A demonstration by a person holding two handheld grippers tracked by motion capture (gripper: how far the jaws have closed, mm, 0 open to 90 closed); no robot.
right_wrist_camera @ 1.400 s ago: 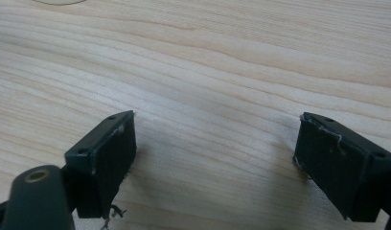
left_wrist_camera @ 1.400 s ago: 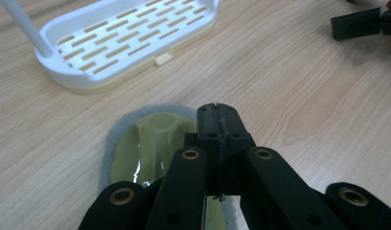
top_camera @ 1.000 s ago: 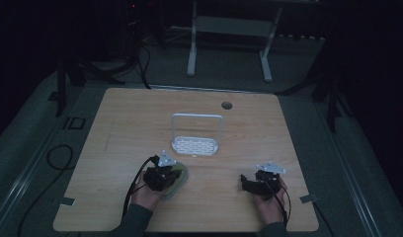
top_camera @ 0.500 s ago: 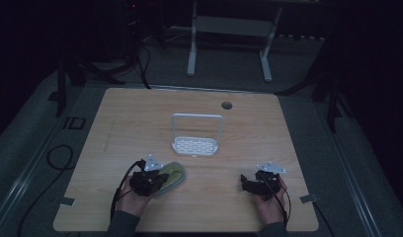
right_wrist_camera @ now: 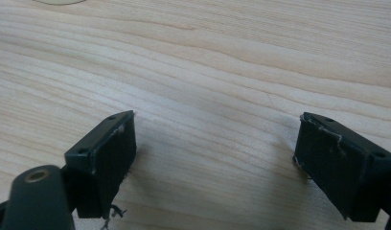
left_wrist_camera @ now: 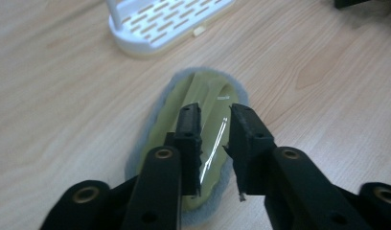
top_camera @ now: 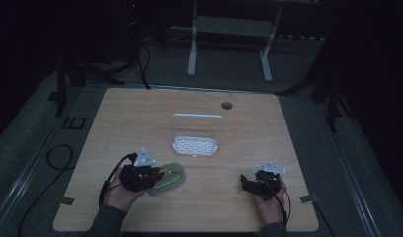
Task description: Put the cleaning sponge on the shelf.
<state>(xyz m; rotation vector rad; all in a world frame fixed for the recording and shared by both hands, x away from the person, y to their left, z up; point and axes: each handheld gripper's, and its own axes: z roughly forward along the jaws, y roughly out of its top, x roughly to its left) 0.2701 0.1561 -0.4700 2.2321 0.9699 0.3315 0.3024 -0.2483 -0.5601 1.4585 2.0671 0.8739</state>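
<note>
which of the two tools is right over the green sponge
The left tool: its black jaws, a little apart and just opening, hang over the oval green sponge with nothing pinched. The right tool stands wide open over bare table.

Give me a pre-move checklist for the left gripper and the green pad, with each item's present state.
1. Left gripper free of the green pad: ok; its jaws have just been opening and stand apart above the pad, nothing pinched.
2. Pad flat on the table: ok, grey rim lies on the wood.
3. Pad clear of the white rack: ok, bare wood shows between them.
4. Rack upright and vacant: ok in the high view, its handle stands up and the slotted base is bare.
5. Right gripper out of the way: ok, open over bare wood, far from the pad.
6. Which face of the pad should be up: cannot tell.
</note>
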